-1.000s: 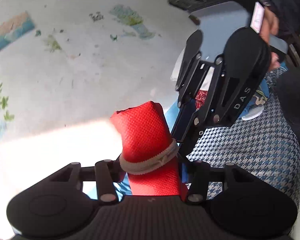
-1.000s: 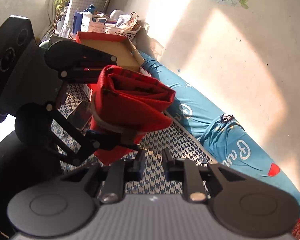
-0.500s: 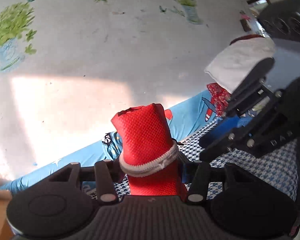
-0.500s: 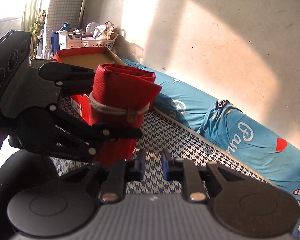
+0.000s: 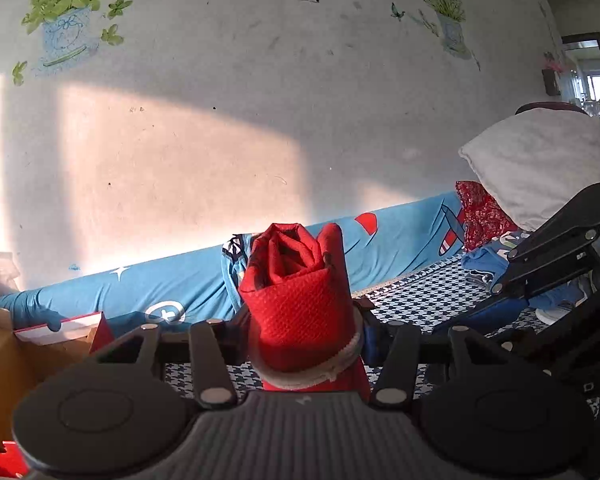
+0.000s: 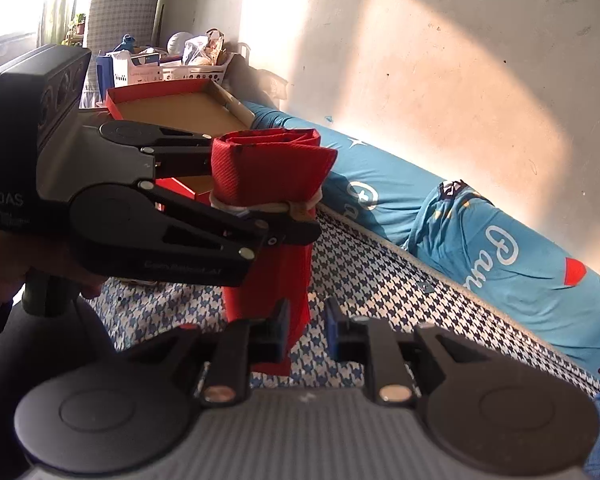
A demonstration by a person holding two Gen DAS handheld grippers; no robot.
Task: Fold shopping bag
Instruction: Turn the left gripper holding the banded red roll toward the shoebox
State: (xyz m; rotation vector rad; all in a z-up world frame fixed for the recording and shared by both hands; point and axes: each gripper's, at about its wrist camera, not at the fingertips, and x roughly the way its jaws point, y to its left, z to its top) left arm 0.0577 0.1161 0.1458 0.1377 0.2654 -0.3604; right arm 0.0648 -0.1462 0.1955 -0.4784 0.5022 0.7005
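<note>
The red mesh shopping bag (image 5: 300, 288) is rolled into a tight bundle with a white elastic band (image 5: 312, 372) around it. My left gripper (image 5: 302, 320) is shut on the bundle just above the band. The bag's folded end sticks up past the fingers. In the right wrist view the same bundle (image 6: 268, 172) stands upright in the left gripper (image 6: 260, 196), above the checked bedding. My right gripper (image 6: 306, 320) sits just below and in front of the bundle. Its jaws stand a narrow gap apart with nothing between them. In the left wrist view the right gripper (image 5: 486, 300) shows at the right edge.
A red-rimmed cardboard box (image 6: 172, 108) lies behind the bundle at the left. A blue printed sheet (image 6: 500, 248) runs along the wall beside the houndstooth bedding (image 6: 380, 280). A grey pillow (image 5: 540, 160) lies far right. Baskets of clutter (image 6: 188, 68) stand at the back. A hand (image 6: 4, 264) holds the left gripper.
The left gripper has rolled with the bundle, so the wall now looks level and the bag's folded end faces the camera. The right gripper has sunk a little, its narrow gap unchanged.
</note>
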